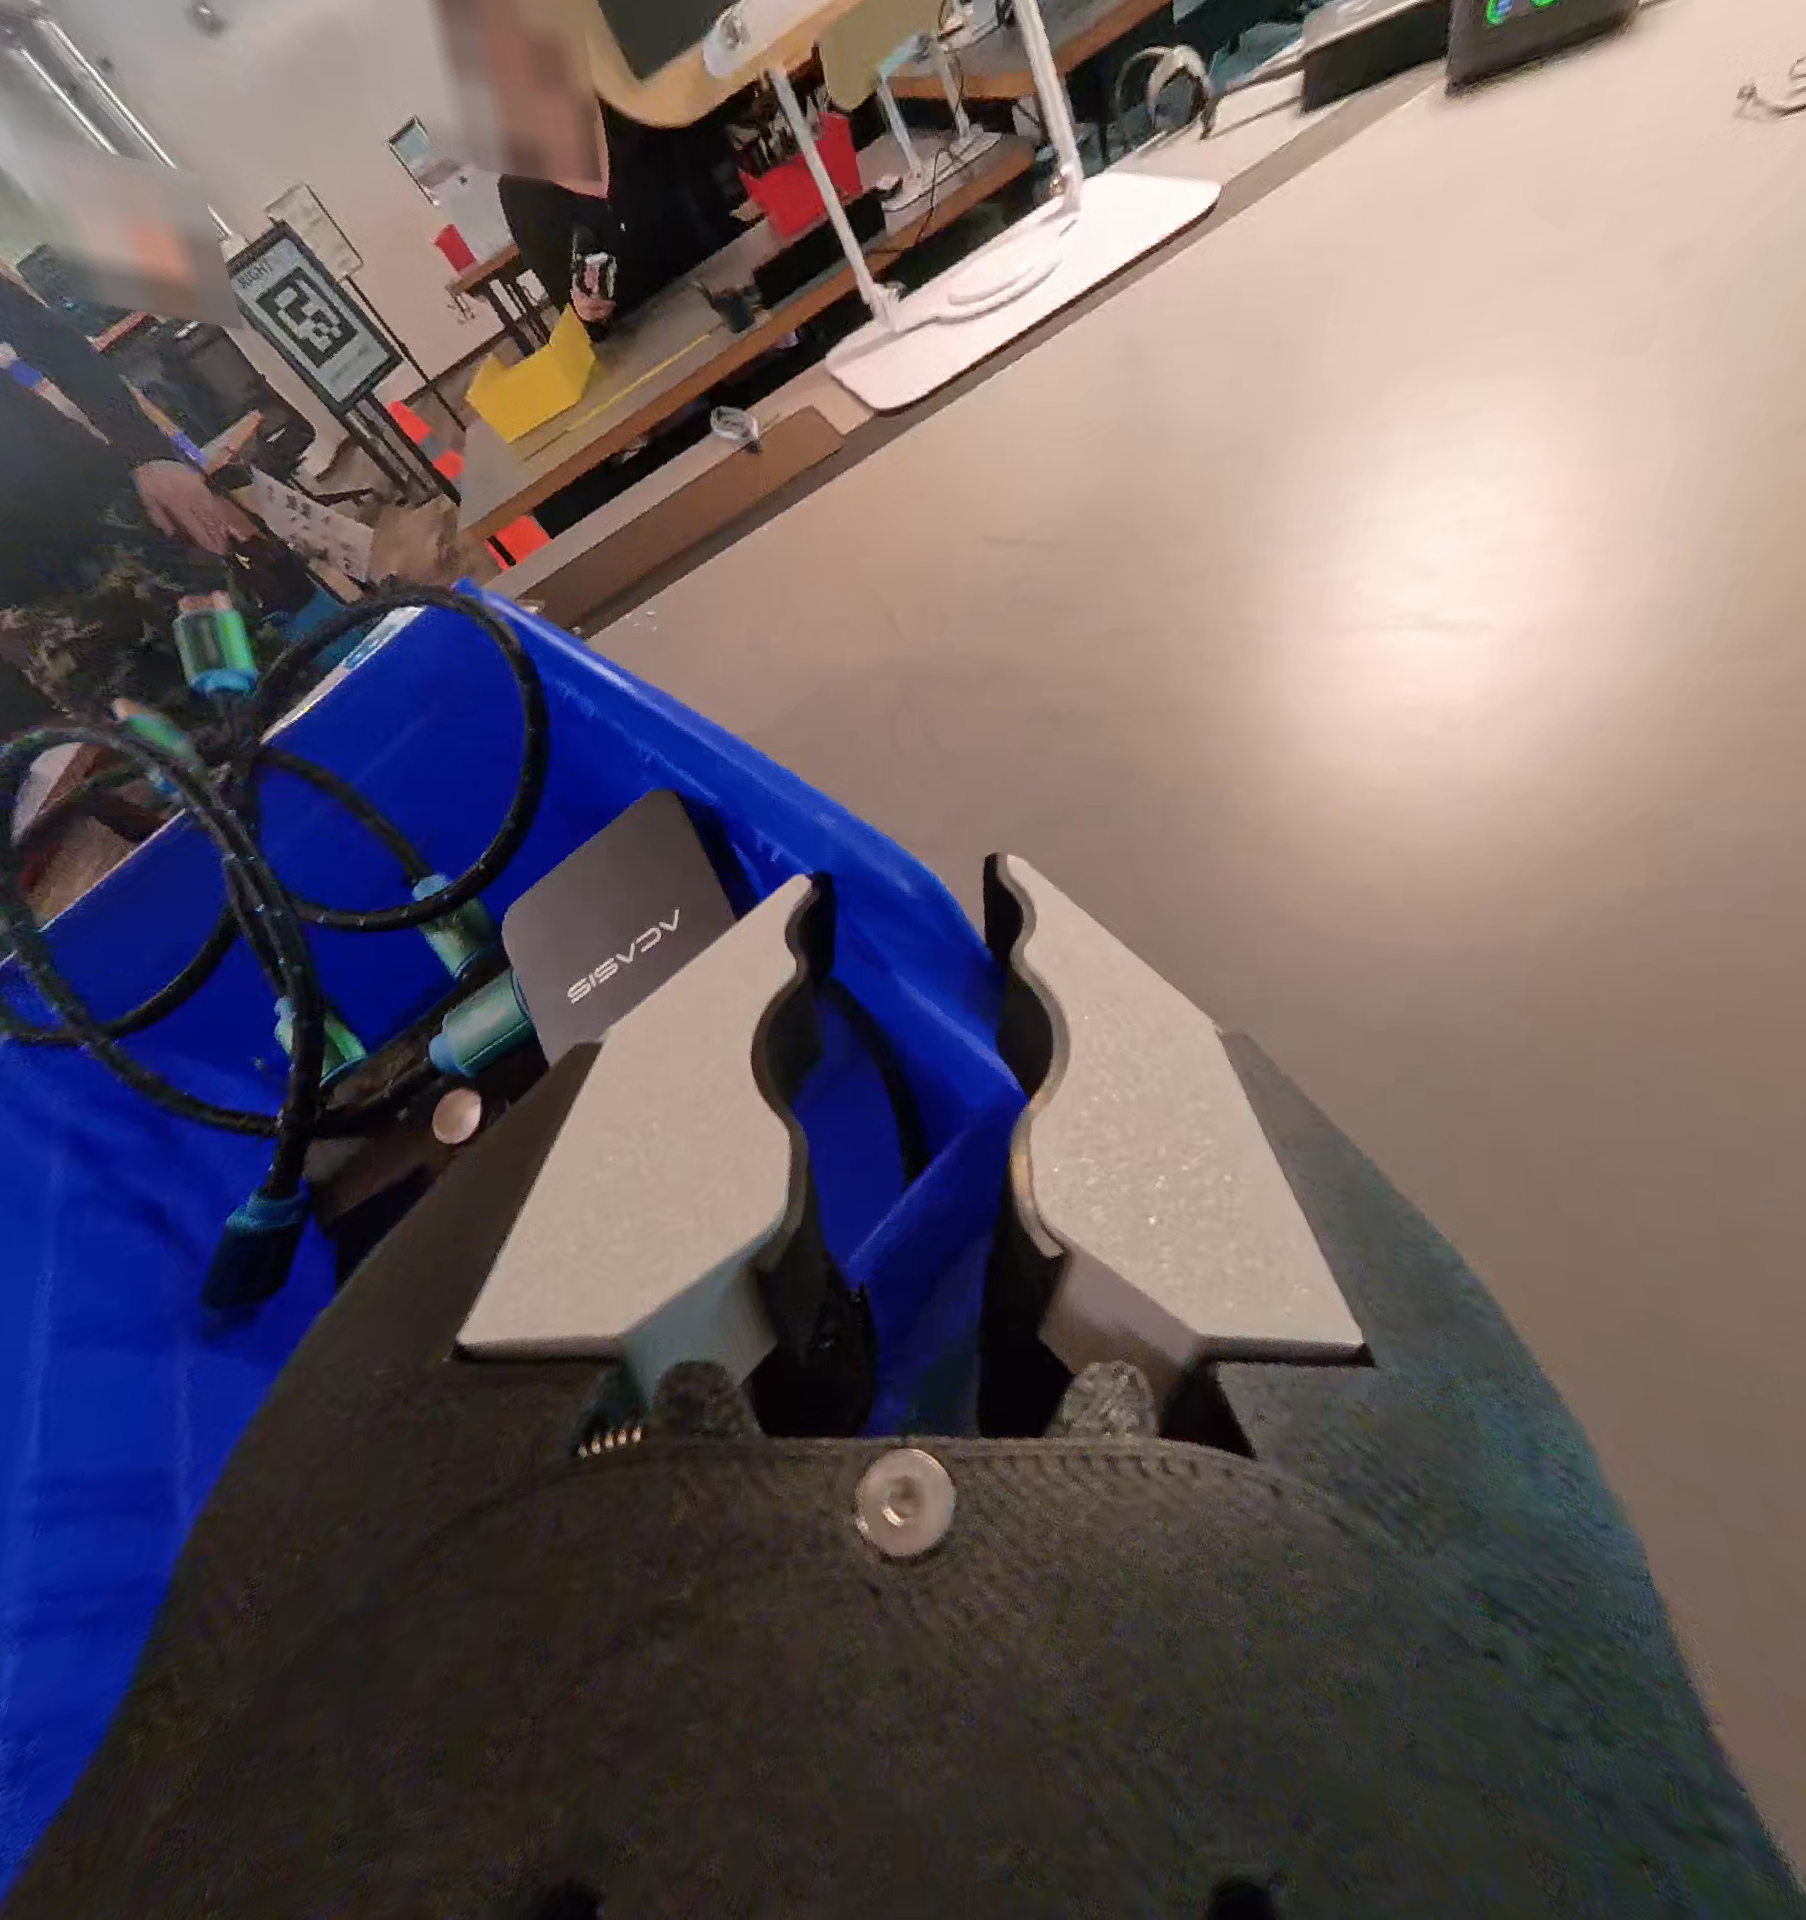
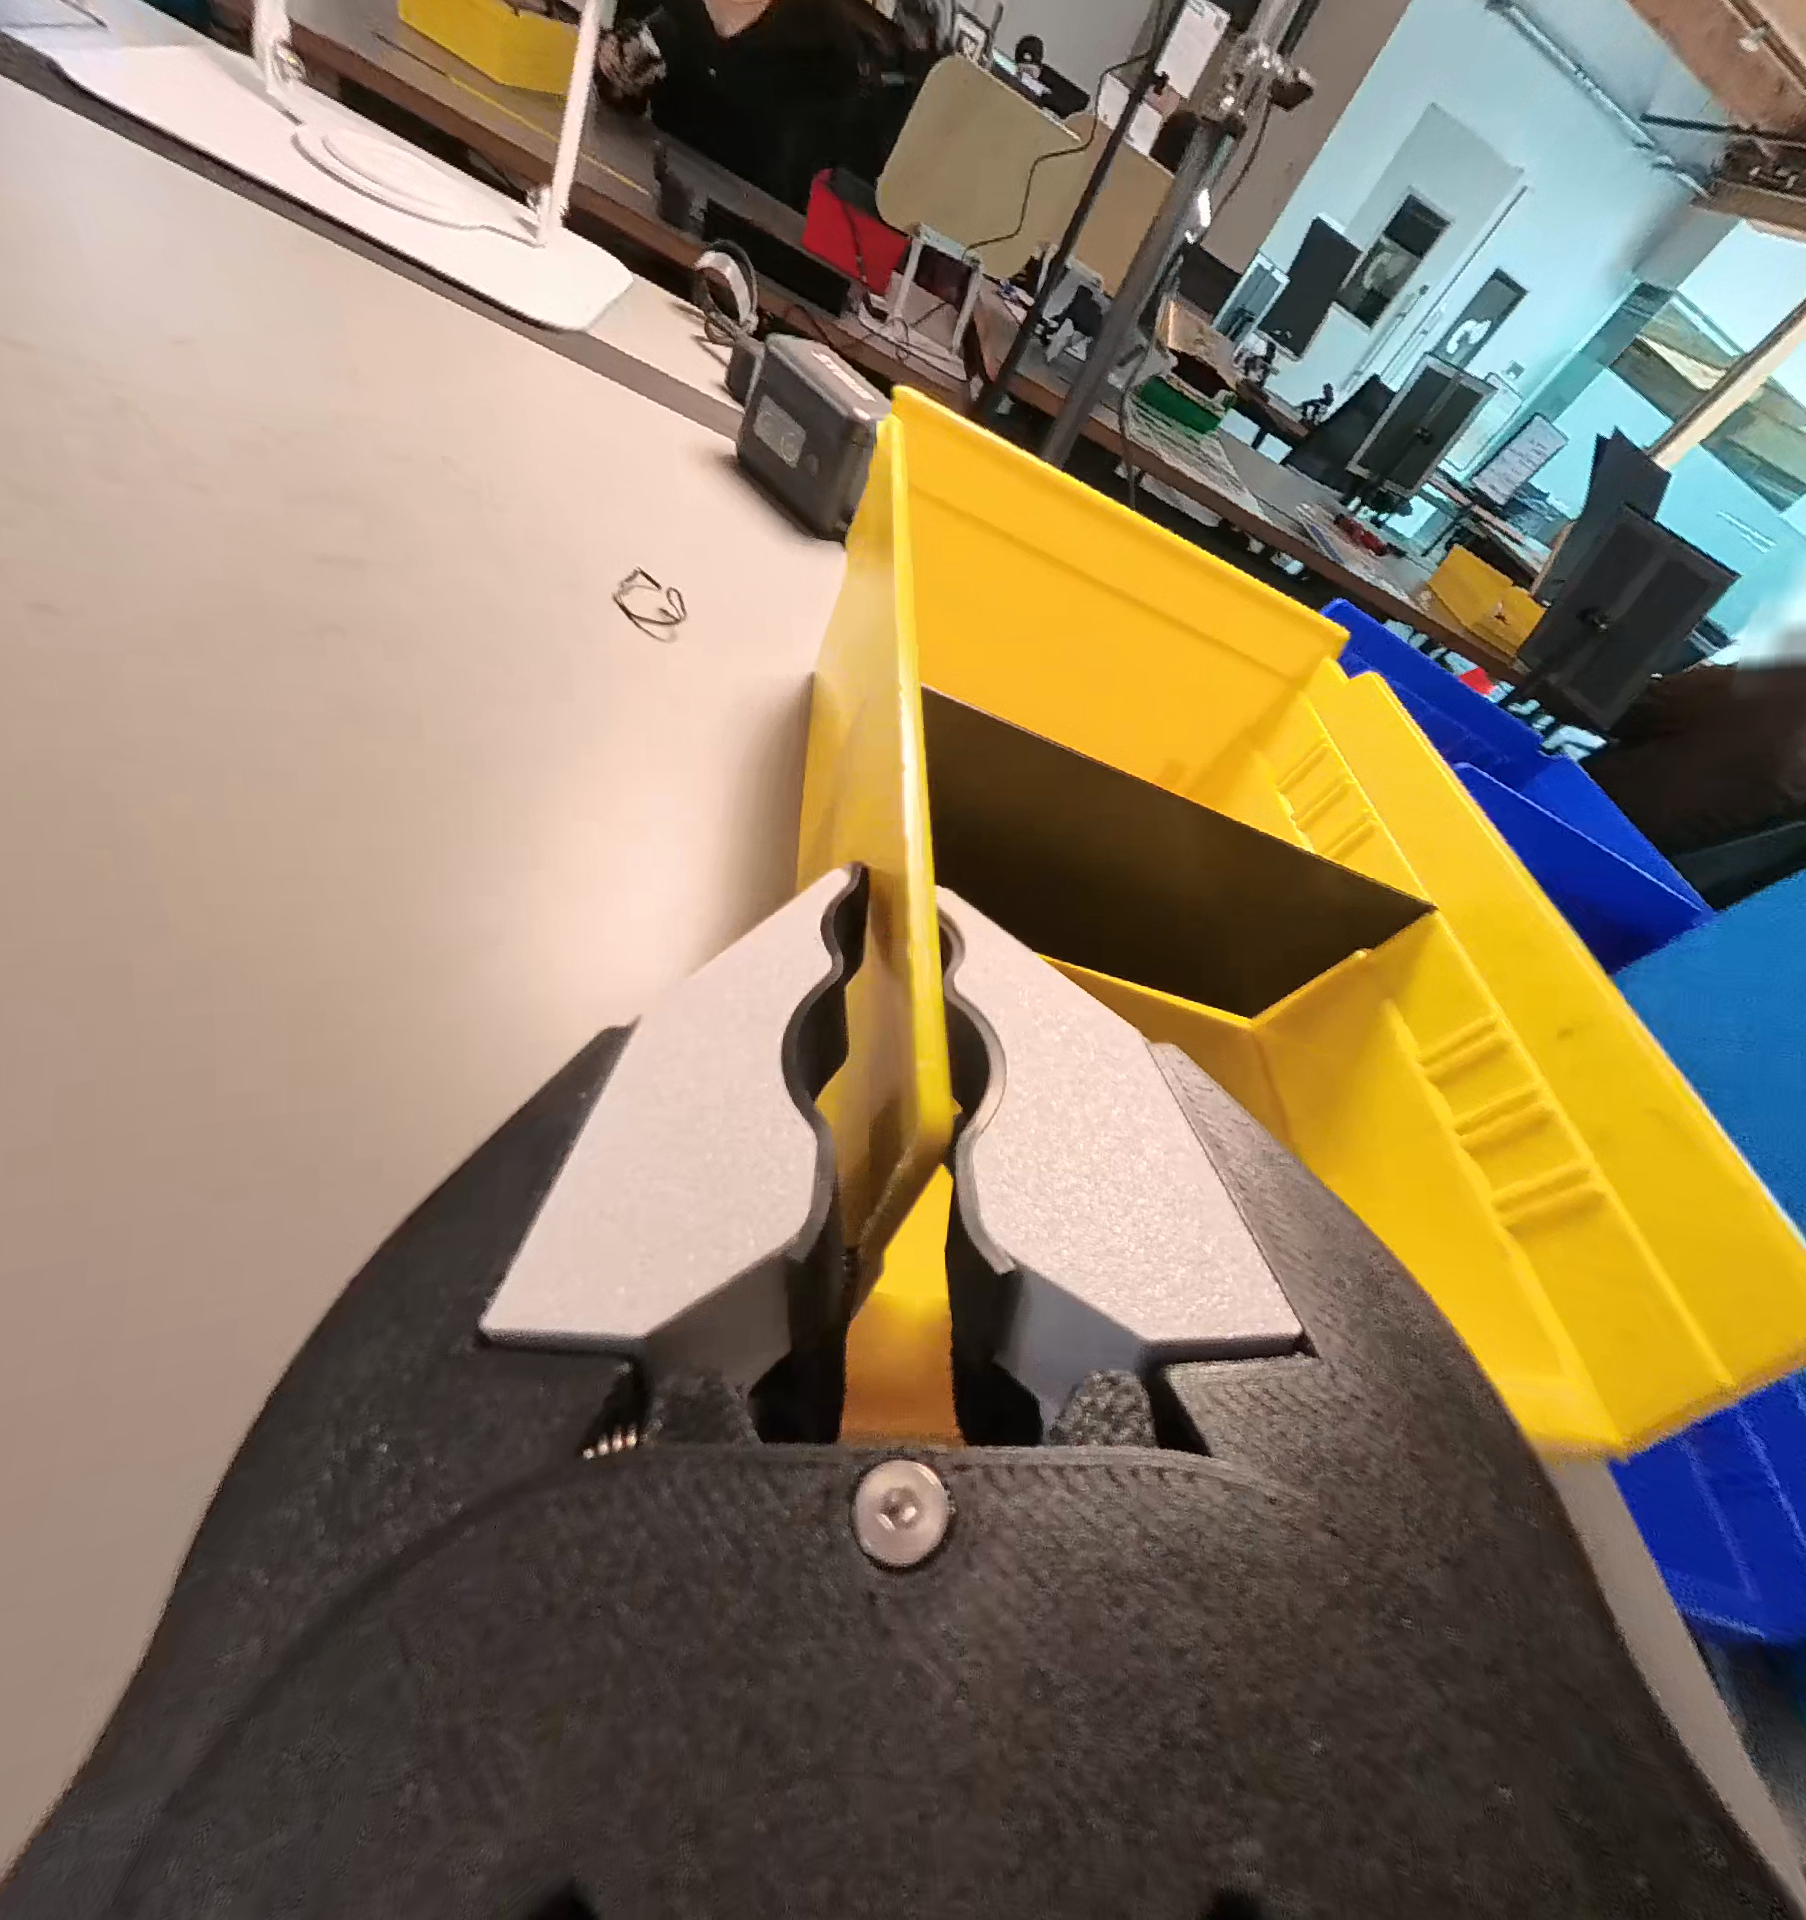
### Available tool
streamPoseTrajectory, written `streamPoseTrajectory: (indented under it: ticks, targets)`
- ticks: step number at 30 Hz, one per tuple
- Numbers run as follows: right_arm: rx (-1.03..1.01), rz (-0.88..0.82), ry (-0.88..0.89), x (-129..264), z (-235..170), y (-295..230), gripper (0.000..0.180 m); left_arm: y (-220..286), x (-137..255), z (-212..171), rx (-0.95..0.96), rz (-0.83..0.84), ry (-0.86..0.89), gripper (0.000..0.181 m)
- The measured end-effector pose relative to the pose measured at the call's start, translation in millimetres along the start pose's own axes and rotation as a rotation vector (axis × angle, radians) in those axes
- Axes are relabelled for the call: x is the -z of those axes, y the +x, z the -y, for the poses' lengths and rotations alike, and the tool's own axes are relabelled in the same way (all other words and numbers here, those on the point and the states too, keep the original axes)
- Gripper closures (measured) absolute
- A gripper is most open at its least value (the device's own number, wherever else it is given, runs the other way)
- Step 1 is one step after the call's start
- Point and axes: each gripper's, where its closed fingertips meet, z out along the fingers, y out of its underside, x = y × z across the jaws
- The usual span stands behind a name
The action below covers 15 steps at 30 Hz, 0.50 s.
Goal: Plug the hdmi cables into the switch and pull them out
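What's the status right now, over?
Left gripper straddles blue bin wall, not clamped. Right gripper shut on yellow bin wall. Switch and cables lie in blue bin, untouched.

The left gripper covers the near end of the switch, so its ports cannot be seen. The blue bin runs off the left and bottom edges, and its floor is hidden. The braided cables tangle together; where each one ends cannot be told. The right gripper hides the near part of the yellow bin's wall. A black divider hides the bin's floor behind it. Blue bins at the table's right edge are cut off.
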Motion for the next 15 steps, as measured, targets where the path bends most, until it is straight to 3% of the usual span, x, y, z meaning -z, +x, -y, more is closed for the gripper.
streamPoseTrajectory:
  ticks: [2, 7, 10, 12, 14, 15]
  targets:
    - [0.025, -0.014, -0.016, 6.1, -5.1, 0.7, 0.167, -14.0, 1.7, -7.8, 0.002, -0.001, -0.005, 0.155]
    - [0.006, -0.014, -0.062, 18.6, -21.0, 0.3, 0.159, -55.1, 15.5, -31.4, 0.211, 0.080, -0.028, 0.169]
    - [-0.002, -0.008, -0.072, 14.6, -20.8, -0.5, 0.160, -52.9, 13.4, -17.7, 0.352, 0.039, 0.049, 0.134]
    - [0.007, -0.015, -0.084, 7.5, -18.7, -1.2, 0.162, -56.2, 2.4, -12.1, 0.391, 0.086, 0.047, 0.128]
    - [0.011, -0.025, -0.087, -0.3, -16.3, -0.9, 0.168, -70.0, -11.7, -16.9, 0.360, 0.217, 0.015, 0.140]
    - [0.010, -0.031, -0.087, -4.2, -15.8, 0.5, 0.168, -78.1, -16.5, -22.1, 0.342, 0.282, -0.004, 0.161]
